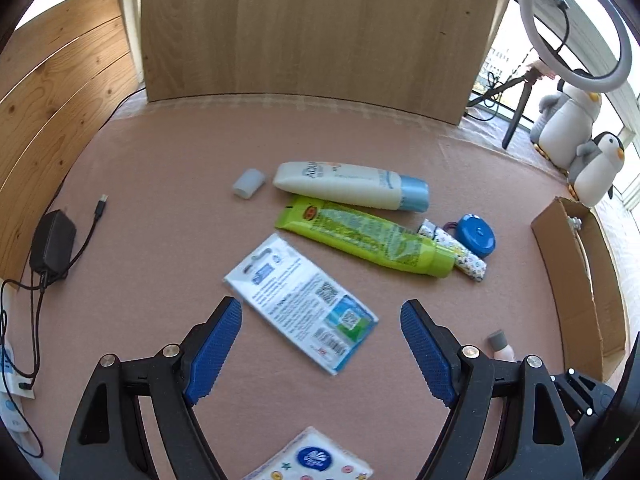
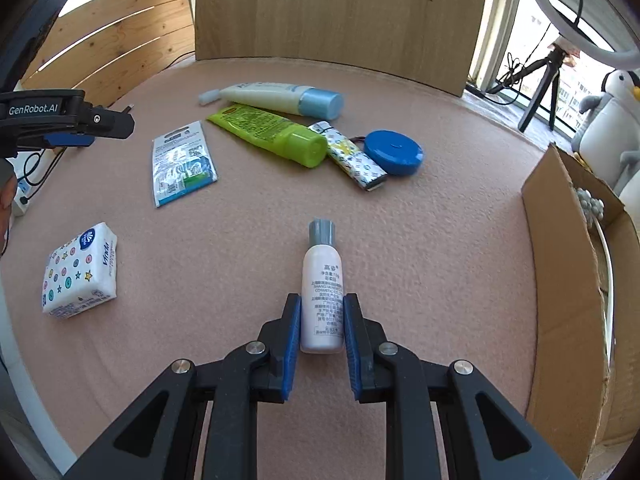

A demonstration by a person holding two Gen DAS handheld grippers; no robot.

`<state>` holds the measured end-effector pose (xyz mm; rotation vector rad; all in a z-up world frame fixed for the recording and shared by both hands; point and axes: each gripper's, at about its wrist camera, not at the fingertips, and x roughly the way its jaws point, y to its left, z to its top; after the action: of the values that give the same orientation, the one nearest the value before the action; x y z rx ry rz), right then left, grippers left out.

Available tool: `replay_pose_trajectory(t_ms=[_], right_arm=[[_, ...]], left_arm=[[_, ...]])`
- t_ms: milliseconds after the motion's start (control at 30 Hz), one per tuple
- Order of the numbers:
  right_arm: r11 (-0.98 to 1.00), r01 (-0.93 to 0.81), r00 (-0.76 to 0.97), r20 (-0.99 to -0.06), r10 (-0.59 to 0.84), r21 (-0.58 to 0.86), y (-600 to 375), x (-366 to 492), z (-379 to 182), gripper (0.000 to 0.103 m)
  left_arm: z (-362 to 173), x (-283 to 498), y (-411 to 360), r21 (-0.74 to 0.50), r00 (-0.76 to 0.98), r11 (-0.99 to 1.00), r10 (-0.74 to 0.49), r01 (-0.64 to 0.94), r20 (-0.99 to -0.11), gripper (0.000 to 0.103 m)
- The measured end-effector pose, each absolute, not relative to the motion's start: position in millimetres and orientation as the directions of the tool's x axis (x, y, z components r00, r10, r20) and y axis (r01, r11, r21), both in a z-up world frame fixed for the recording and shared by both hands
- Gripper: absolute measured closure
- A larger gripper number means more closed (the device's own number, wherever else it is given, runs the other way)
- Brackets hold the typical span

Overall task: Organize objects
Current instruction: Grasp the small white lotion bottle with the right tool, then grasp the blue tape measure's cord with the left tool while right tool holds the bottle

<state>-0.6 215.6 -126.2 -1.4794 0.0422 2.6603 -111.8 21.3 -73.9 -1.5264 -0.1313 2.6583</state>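
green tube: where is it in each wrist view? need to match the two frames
Left wrist: green tube at centre, just right of middle, lying diagonally, cap toward lower right, beyond the open left gripper.
Right wrist: green tube upper centre, cap toward the right, far beyond the small white bottle.
Shared landmark: blue round case, right of the tube's cap in both.

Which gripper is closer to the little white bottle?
Right. The right gripper is shut on the little white bottle, pads pressing both sides. The left gripper is open over a flat packet, with the bottle off beside its right finger.
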Motion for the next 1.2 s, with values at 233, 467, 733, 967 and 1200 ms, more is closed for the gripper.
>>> replay_pose_trajectory(t_ms=[233, 467, 733, 967, 1200], right_arm=[[-0.986, -0.167, -0.538, -0.839, 0.077, 0.017, 234.6, 34.6, -126.2, 0.084], [-0.98, -0.195, -0.549, -0.833, 0.073, 0.043, 238.0, 48.1, -126.7, 0.084], [-0.98, -0.191, -0.549, -0.833, 0.063, 0.052, 241.0, 50.6, -128.2, 0.084], [-0.981, -0.187, -0.55, -0.833, 0.058, 0.055, 241.8, 49.8, -128.7, 0.084], [-0.98, -0.191, -0.556, -0.83, 0.056, 0.062, 241.2, 50.6, -129.3, 0.084]], left_arm=[[-100.9, -188.1, 118.6, 0.055, -0.473, -0.991, 0.011, -0.125, -0.881, 0.017], [-120.9, -228.1, 151.7, 0.174, -0.469, -0.952, -0.036, -0.253, -0.883, 0.016], [-126.2, -219.6, 170.7, 0.121, -0.441, -0.884, 0.103, -0.451, -0.891, 0.024], [-125.8, -211.6, 161.3, 0.007, -0.378, -0.847, 0.23, -0.531, -0.897, 0.054], [-123.9, -213.9, 168.3, -0.047, -0.325, -0.833, 0.267, -0.551, -0.907, 0.098]])
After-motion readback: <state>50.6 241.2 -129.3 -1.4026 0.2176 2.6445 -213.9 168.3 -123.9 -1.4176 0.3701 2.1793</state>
